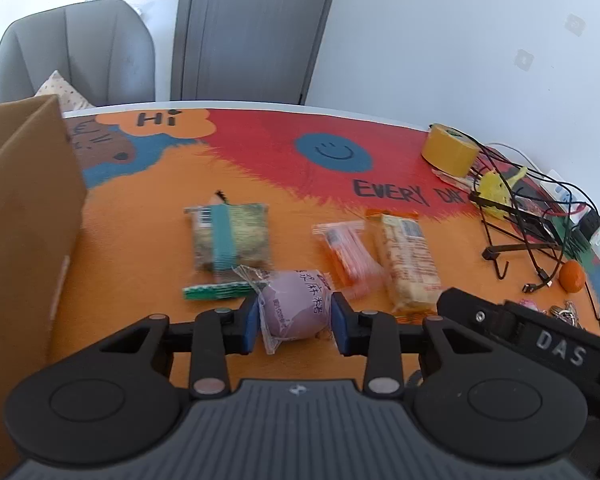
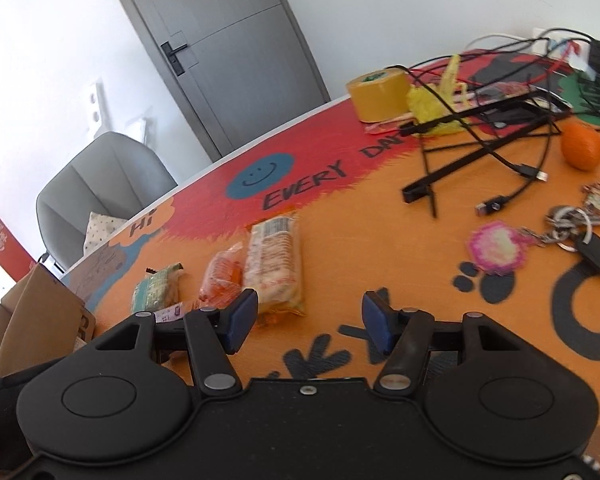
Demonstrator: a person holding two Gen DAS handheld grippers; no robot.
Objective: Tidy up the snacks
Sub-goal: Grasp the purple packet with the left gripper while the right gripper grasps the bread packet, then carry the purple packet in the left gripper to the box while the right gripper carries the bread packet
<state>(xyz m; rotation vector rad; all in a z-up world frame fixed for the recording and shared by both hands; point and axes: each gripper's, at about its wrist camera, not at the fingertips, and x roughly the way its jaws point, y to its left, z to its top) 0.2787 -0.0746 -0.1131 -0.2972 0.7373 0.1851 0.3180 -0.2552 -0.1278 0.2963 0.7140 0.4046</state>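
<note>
Four wrapped snacks are showing in the left wrist view, and one of them, the purple snack (image 1: pixel 296 306), is sitting squarely between the blue pads of the left gripper (image 1: pixel 296 322), whose fingers (image 1: pixel 251 322) are pressing against its clear wrapper on both sides, gripping it. Taking that purple snack as the landmark: the green snack (image 1: pixel 231 238) is lying just beyond it and slightly to the left, with the wrapper's twisted end reaching toward it; the orange snack (image 1: pixel 350 258) is lying just to its right and farther away, and the pale cracker pack (image 1: pixel 409 264) is lying right of that one, touching or nearly touching it. The cardboard box (image 1: pixel 24 216) is standing well to the left of the purple snack, at the edge of the worktop (image 1: pixel 140 240), which is carrying a bright orange and red printed cover. Far to the right of the purple snack, a roll of yellow tape (image 1: pixel 450 150), a black wire stand (image 1: pixel 516 232) tangled with cables, and an orange fruit (image 1: pixel 573 276) are sitting near the worktop's far corner. The right gripper (image 2: pixel 310 322) is hovering with its fingers (image 2: pixel 242 316) spread apart and holding nothing; the cracker pack (image 2: pixel 276 266) is lying just ahead of its left finger, not between the two, and a keychain (image 2: pixel 496 248) is lying off to the right.
</note>
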